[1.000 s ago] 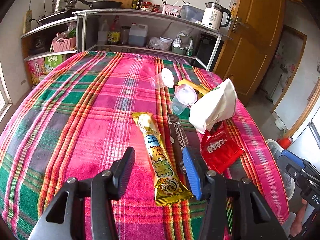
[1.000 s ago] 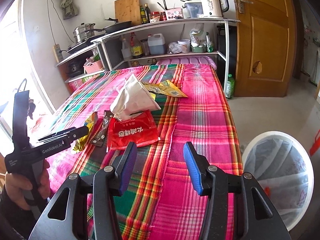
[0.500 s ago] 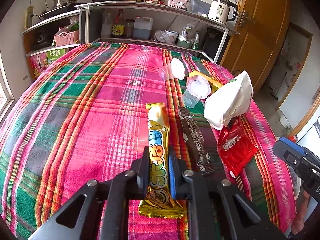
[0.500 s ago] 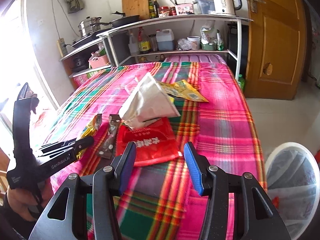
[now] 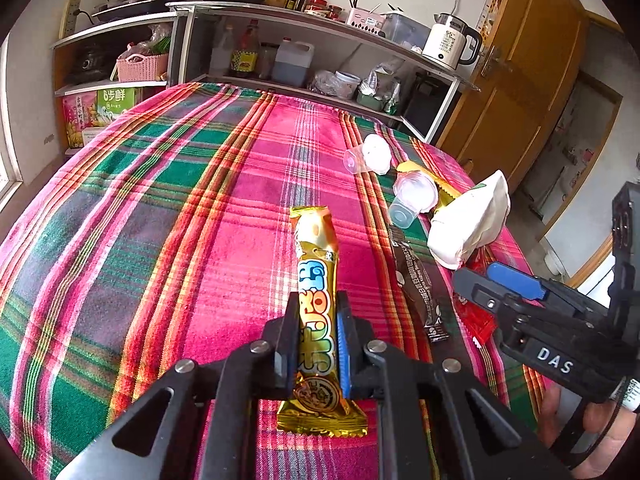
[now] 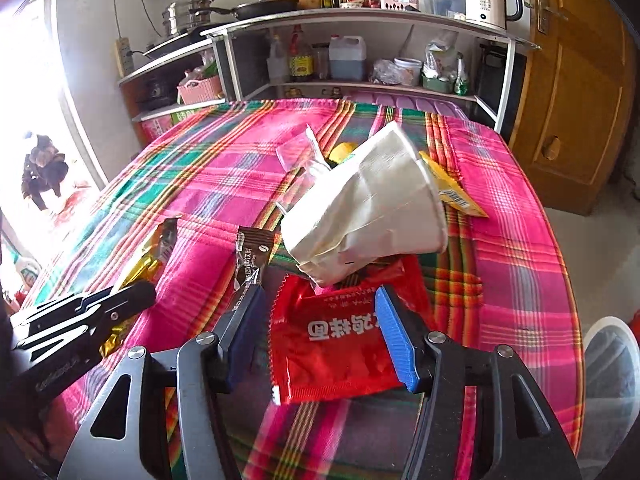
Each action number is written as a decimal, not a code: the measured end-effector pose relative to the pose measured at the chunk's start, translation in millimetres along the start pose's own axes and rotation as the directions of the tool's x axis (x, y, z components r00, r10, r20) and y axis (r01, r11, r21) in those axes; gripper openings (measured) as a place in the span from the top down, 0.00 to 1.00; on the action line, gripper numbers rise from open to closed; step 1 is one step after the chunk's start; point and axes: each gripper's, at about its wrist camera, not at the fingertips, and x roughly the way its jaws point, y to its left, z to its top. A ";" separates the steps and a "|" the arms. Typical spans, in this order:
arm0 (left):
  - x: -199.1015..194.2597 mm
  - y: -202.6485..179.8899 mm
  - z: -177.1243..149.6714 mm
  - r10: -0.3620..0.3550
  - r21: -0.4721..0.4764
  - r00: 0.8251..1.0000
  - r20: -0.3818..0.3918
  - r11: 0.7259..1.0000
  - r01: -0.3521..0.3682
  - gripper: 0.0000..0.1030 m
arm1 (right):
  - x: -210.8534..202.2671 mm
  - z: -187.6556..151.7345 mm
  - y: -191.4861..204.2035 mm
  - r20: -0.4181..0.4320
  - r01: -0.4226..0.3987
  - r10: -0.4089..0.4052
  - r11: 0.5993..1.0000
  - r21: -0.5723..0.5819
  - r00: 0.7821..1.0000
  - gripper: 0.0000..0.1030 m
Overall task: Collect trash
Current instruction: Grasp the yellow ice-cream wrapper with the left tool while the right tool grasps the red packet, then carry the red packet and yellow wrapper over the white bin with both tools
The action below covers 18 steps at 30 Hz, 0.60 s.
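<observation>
On the plaid tablecloth lies a long gold snack wrapper, and my left gripper is shut on its near half. My right gripper hovers over a red sachet. Its jaws are opening, with the sachet between the blue pads and untouched by them. A brown coffee stick lies just left of the sachet. A crushed white paper cup rests on the sachet's far edge. Two clear plastic cups and a yellow wrapper lie beyond.
A white bin with a clear liner stands on the floor off the table's right edge. Kitchen shelves with bottles, pans and a kettle line the far wall. A wooden door is at the right.
My left gripper closed on the gold wrapper and stayed shut on it. My right gripper moved in over the red sachet and its jaws widened around it.
</observation>
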 end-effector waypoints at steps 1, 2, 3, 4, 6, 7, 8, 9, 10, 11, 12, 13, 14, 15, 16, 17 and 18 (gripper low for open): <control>-0.1 -0.7 -0.2 -0.005 0.003 1.000 0.000 1.000 0.005 0.84 | 2.5 0.6 1.0 -0.006 0.006 -0.006 1.000 0.001 1.000 0.44; -0.1 -1.4 -0.2 -0.010 0.005 1.000 -0.001 1.000 0.010 0.84 | 4.2 1.0 1.6 -0.011 0.012 -0.012 1.000 0.000 1.000 0.44; 0.5 -1.3 0.4 -0.014 0.007 1.000 -0.001 1.000 0.014 0.84 | 6.6 1.7 1.8 -0.020 0.020 -0.020 1.000 -0.001 1.000 0.44; 0.8 -1.2 0.6 -0.018 0.006 1.000 -0.002 1.000 0.018 0.84 | 8.2 1.6 1.7 -0.028 0.029 -0.029 1.000 0.004 0.999 0.44; 1.2 -0.1 0.5 -0.025 0.002 1.000 -0.004 1.000 0.025 0.84 | 12.5 0.8 -5.2 -0.056 0.036 -0.034 0.999 0.033 0.998 0.44; 1.4 0.1 0.6 -0.028 0.001 1.000 -0.005 1.000 0.028 0.84 | 11.4 -0.1 -11.0 -0.057 0.024 -0.021 0.998 0.053 0.998 0.44; 1.3 0.0 0.4 -0.030 0.001 1.000 -0.006 1.000 0.030 0.84 | 10.3 -0.1 -12.9 -0.057 0.023 -0.019 0.998 0.064 0.998 0.44; 1.3 -0.2 0.5 -0.030 0.003 1.000 -0.006 1.000 0.030 0.84 | 9.5 -0.9 -14.3 -0.060 0.034 -0.030 0.997 0.062 0.998 0.44; 1.5 -0.4 0.5 -0.031 0.004 0.999 -0.006 1.000 0.031 0.84 | 8.2 -1.5 -14.9 -0.061 0.037 -0.033 0.997 0.061 0.998 0.48; 1.6 -0.5 0.4 -0.031 0.006 0.999 -0.007 1.000 0.031 0.84 | 7.1 -1.6 -15.7 -0.060 0.034 -0.031 0.997 0.063 0.998 0.51; 1.9 -0.7 0.3 -0.030 0.007 1.000 -0.007 1.000 0.030 0.84 | 6.1 -1.9 -16.2 -0.059 0.035 -0.031 0.997 0.063 0.998 0.60; 2.0 -1.1 0.2 -0.029 0.009 1.000 -0.007 1.000 0.029 0.84 | 5.4 -2.6 -16.2 -0.062 0.040 -0.036 0.997 0.059 0.997 0.66; 1.9 -1.7 -0.2 -0.027 0.011 1.000 -0.007 1.000 0.027 0.84 | 4.4 -3.5 -16.0 -0.063 0.037 -0.034 0.998 0.057 0.997 0.71; 2.0 -2.5 -0.2 -0.025 0.014 1.000 -0.007 1.000 0.025 0.84 | 3.6 -4.0 -14.4 -0.064 0.035 -0.031 0.998 0.054 0.997 0.83; 2.1 -3.4 0.1 -0.022 0.018 1.000 -0.007 1.000 0.022 0.84 | 3.1 -4.7 -14.7 -0.066 0.032 -0.029 0.998 0.051 0.997 0.91; 2.3 -4.2 -0.1 -0.020 0.020 1.000 -0.007 1.000 0.020 0.84 | 2.6 -5.4 -14.2 -0.066 0.026 -0.023 0.998 0.051 0.998 0.93; 1.9 -5.0 -0.5 -0.018 0.022 1.000 -0.007 1.000 0.018 0.84 | 0.9 -7.1 -14.5 -0.067 0.019 -0.016 0.998 0.054 0.998 0.96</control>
